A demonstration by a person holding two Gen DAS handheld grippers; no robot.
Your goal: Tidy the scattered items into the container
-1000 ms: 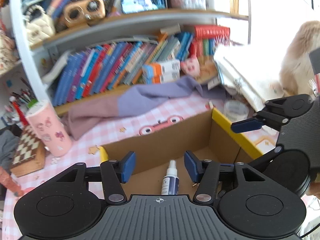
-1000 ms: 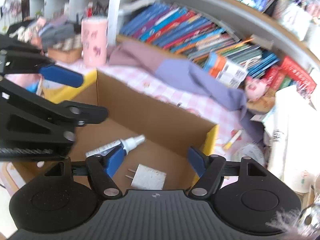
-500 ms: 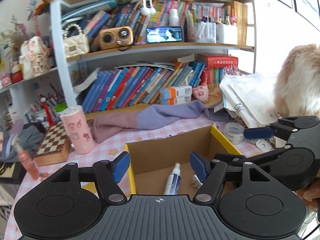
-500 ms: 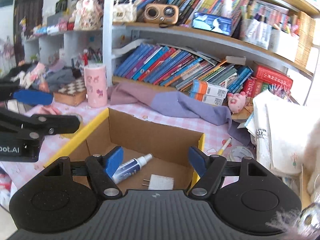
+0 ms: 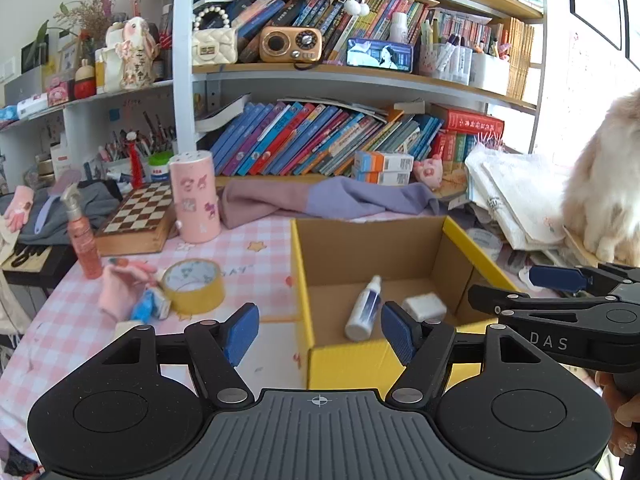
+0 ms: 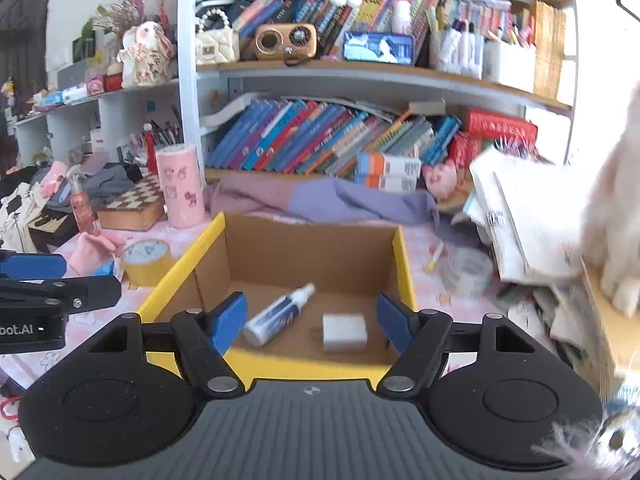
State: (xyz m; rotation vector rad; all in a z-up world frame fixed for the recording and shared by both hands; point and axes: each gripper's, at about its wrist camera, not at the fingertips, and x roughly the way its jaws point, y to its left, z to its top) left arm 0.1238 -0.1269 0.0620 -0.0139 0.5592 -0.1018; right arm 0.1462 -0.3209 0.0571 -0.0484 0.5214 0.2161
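Note:
An open cardboard box with yellow outer walls (image 5: 348,360) (image 6: 320,368) stands on the pink checked table. Inside lie a white spray bottle (image 5: 363,309) (image 6: 278,316) and a white plug adapter (image 5: 425,306) (image 6: 344,331). A yellow tape roll (image 5: 194,286) (image 6: 146,261), a pink glove (image 5: 120,288) and a small blue packet (image 5: 146,308) lie left of the box. A clear tape roll (image 6: 468,272) and a pen (image 6: 434,258) lie right of it. My left gripper (image 5: 320,330) is open and empty before the box's near-left corner. My right gripper (image 6: 312,318) is open and empty at the box's near wall.
A pink cylinder (image 5: 195,196), a chessboard box (image 5: 138,216) and a pink spray bottle (image 5: 82,236) stand at the back left. A purple cloth (image 5: 320,200) lies behind the box under bookshelves. Stacked papers (image 5: 516,200) and a furry animal (image 5: 604,184) are at the right.
Both grippers have pulled back and up from inside the box, so the whole box, the table to its left and the shelves come into view. Both stay open.

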